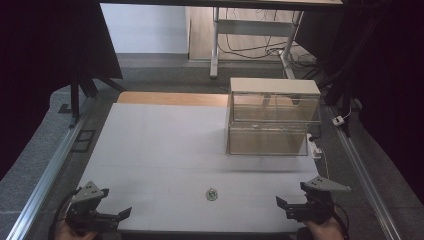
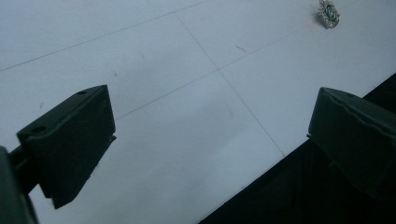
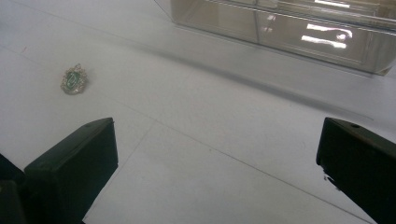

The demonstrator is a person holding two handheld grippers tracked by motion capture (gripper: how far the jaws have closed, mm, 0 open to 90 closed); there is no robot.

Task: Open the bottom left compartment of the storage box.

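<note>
At the near edge of the bench (image 1: 150, 150), the left gripper (image 1: 118, 215) sits by the near left corner and the right gripper (image 1: 283, 205) by the near right corner, each held in a hand that comes in from below. Both point inward toward the middle of the near edge. In each gripper view the two black jaws stand wide apart with bare bench surface between them, so neither has hold of anything. This looks like a ready stance: both tools are low, spread and aimed at the one small thing between them.

That thing is a small brooch-like ornament (image 1: 212, 194), a green oval stone in a pale, beaded setting. It lies flat on the bench near the middle of the near edge, between the two grippers and well apart from both. In the left gripper view the ornament (image 2: 328, 13) sits far off toward the top right; in the right gripper view it (image 3: 73, 80) lies ahead and left of the jaws. I judge that the right gripper has the slightly shorter reach.

Farther back, toward the far right corner, stands a clear box with drawers (image 1: 272, 117) under a pale lid, its front facing the person. It probably stands there as the place to store the ornament.

No brand, label or writing can be read on anything.
</note>
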